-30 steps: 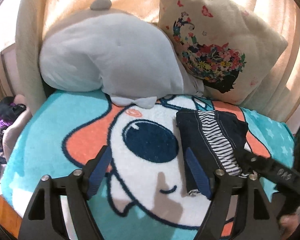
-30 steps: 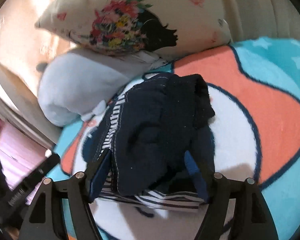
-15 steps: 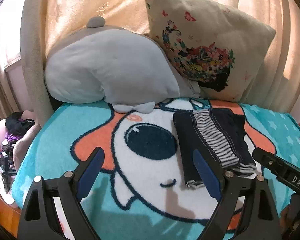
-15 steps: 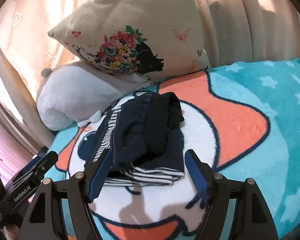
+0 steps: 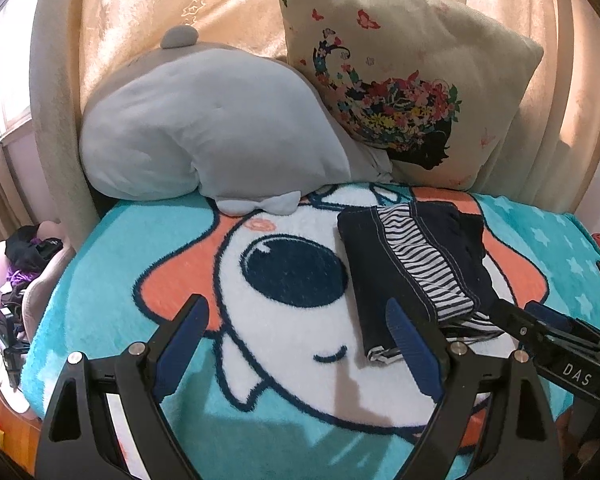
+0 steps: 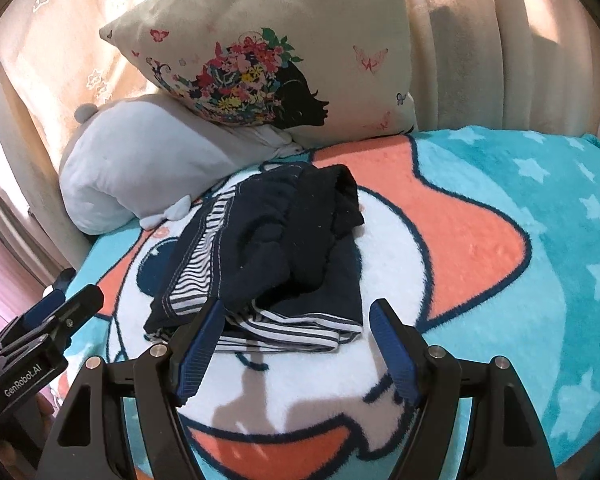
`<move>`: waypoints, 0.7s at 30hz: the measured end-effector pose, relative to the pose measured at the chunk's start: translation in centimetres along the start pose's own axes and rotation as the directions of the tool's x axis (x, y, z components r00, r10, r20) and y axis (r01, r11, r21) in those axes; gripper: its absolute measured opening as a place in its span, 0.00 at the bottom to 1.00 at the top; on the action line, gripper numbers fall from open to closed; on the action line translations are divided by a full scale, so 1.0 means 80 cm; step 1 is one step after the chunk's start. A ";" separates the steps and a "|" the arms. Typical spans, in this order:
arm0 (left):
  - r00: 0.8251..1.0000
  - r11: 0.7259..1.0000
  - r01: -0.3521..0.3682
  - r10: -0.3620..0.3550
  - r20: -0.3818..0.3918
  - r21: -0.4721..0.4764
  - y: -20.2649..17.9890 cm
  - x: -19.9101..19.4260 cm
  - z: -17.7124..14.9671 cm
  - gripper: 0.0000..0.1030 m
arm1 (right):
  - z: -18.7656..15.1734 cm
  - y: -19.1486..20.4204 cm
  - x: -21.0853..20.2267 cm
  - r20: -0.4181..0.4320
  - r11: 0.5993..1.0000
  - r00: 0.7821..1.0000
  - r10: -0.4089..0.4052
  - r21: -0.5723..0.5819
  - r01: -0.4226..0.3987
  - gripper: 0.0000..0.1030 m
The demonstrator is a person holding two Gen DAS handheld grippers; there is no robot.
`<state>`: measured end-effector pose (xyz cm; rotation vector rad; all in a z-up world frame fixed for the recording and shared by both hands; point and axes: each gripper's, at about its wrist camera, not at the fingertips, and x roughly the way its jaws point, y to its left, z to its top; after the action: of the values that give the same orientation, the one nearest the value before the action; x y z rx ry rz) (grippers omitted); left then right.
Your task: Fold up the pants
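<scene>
The navy pants (image 5: 412, 268) with a striped lining lie folded in a compact bundle on the cartoon blanket (image 5: 140, 248). In the right wrist view the pants (image 6: 276, 248) lie just beyond the fingers. My left gripper (image 5: 296, 336) is open and empty, to the left of the bundle and near its front edge. My right gripper (image 6: 296, 344) is open and empty, just in front of the bundle. The right gripper shows at the lower right of the left wrist view (image 5: 548, 336), and the left gripper at the lower left of the right wrist view (image 6: 56, 312).
A grey plush cushion (image 5: 204, 132) and a floral pillow (image 5: 400, 76) lean against the curtain behind the blanket. Clutter (image 5: 24, 252) sits past the blanket's left edge. Teal starred blanket (image 6: 560, 248) stretches to the right.
Both grippers have drawn back from the folded pants, which now look smaller and lie free. The right gripper's fingers no longer straddle the bundle.
</scene>
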<state>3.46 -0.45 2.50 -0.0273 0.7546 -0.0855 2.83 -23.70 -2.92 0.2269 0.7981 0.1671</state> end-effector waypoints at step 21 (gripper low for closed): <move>0.999 1.000 0.009 -0.010 -0.053 -0.004 0.003 0.014 -0.004 0.87 | -0.010 -0.002 0.012 -0.018 0.997 0.998 -0.066 -0.028 0.066 0.78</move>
<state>4.07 -0.28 1.47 -0.0323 0.8074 -0.0942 2.97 -23.55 -4.17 0.1731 0.8201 0.1182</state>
